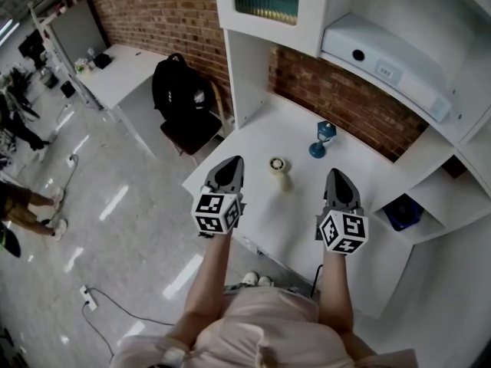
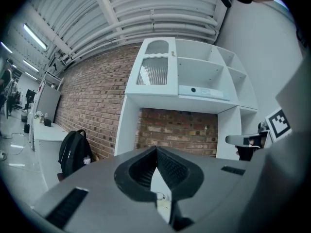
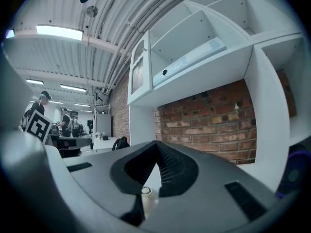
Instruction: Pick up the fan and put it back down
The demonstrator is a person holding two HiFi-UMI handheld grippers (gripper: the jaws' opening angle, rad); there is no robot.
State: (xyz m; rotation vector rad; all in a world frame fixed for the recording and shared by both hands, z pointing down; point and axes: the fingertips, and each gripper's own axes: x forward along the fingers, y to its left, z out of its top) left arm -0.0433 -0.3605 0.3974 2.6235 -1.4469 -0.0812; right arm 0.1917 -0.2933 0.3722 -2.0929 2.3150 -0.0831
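**A:** Where is the fan?

**B:** The fan (image 1: 279, 171) is small and cream-coloured. It rests on the white desk (image 1: 257, 125) near the middle of the head view, with its round head at the upper end and its handle running down the frame. Nothing touches it.

**A:** And the two tools?

**B:** The left gripper (image 1: 234, 161) sits just lower left of the fan and the right gripper (image 1: 336, 173) lower right of it. The fan lies between them, apart from both. Each gripper points up the frame toward the brick wall (image 1: 353, 102).

**A:** How do the jaws stand?

**B:** The left gripper's jaws are clenched, tips meeting, and they grasp nothing. The right gripper's jaws are pressed together the same way and are also empty. In the right gripper view the fan (image 3: 146, 196) shows through the slit under the closed tips, lying on the desk beyond them and not gripped.

**A:** What lies further out?

**B:** A blue hourglass-shaped piece (image 1: 323, 139) stands upper right of the fan, close to the wall. Above it, the white shelf unit (image 1: 245, 67) carries a long white box (image 1: 383, 66) at the upper right. A dark blue thing (image 1: 403, 211) sits in a cubby at the right edge. A black backpack (image 1: 181, 90) rests on a chair (image 1: 192, 134) off the desk's upper-left end, and a glossy floor (image 1: 115, 228) fills the left side.
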